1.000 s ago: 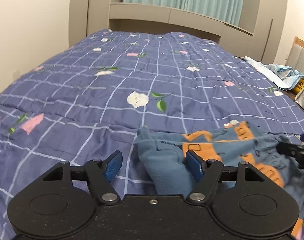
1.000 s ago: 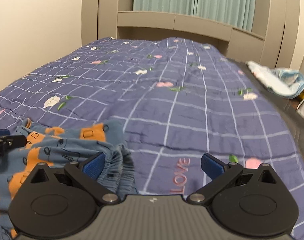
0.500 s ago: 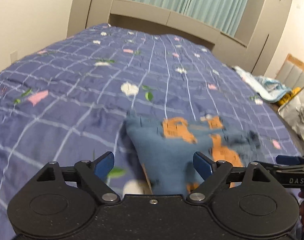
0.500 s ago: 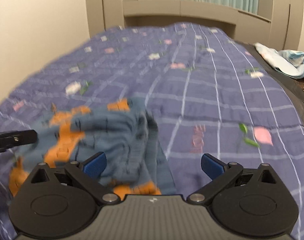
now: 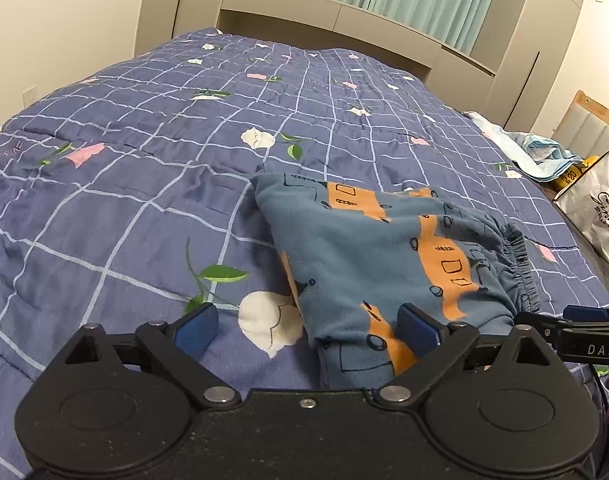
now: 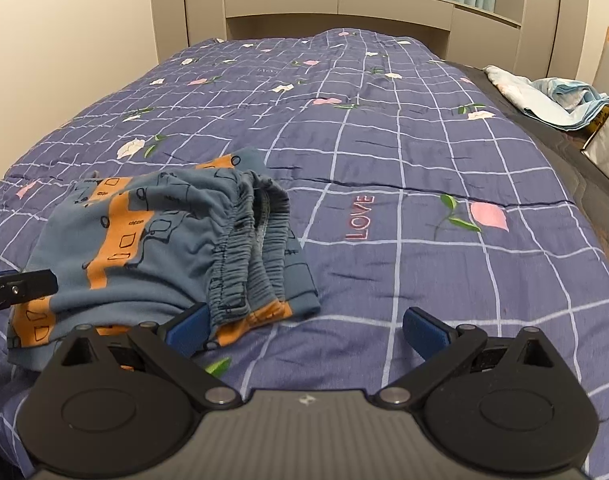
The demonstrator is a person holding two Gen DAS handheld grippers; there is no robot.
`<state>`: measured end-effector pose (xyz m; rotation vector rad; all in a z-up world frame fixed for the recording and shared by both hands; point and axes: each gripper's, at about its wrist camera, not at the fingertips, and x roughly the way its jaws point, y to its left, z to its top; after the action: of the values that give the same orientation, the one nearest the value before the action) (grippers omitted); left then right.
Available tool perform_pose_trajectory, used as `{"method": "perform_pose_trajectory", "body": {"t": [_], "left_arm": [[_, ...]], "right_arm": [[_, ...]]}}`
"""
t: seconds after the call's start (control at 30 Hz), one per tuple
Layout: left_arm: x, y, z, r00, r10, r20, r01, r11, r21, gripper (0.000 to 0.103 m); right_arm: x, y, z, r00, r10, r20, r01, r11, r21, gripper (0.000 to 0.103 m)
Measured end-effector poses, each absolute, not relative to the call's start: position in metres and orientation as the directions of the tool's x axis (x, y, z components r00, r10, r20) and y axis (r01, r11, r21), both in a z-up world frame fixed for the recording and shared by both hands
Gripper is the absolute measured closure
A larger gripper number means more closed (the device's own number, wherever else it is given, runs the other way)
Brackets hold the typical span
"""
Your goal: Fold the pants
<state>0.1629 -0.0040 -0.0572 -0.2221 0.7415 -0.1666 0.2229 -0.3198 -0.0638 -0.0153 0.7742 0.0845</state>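
Although the pants (image 5: pixel 388 264) lay folded in a blue-and-orange bundle on the checked quilt (image 5: pixel 144 152), their near edge was cut off behind the body of the left gripper (image 5: pixel 306 330) in the left wrist view, and how many layers lay underneath could not be made out; the elastic waistband (image 6: pixel 248 252) showed bunched toward the right gripper (image 6: pixel 306 330); the left gripper's jaws were opening, its right pad over the cloth but pinching nothing; the right gripper stood released, jaws wide, its left pad just beside the waistband; a second earlier the left jaws were narrower around a fold of the pants, and the bundle lay closer to both cameras; since then both grippers had drawn back from it.
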Motion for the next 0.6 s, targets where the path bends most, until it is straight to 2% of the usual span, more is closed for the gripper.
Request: {"method": "perform_pose_trajectory", "body": {"t": [0.13,0.6], "left_arm": [[0.162,-0.007,-0.056,0.722,-0.216,-0.657,0.068,0.968,-0.243,0.001],[0.16,-0.008,-0.055,0.717,-0.204,-0.667,0.057,0.97,-0.235,0.001]], "right_arm": [[0.214,-0.321,-0.062,0.733,0.076,-0.676,-0.092,0.996,0.012,0.0],[0.209,-0.335,-0.048,0.764,0.117,-0.634,-0.083,0.993,0.083,0.0]]}}
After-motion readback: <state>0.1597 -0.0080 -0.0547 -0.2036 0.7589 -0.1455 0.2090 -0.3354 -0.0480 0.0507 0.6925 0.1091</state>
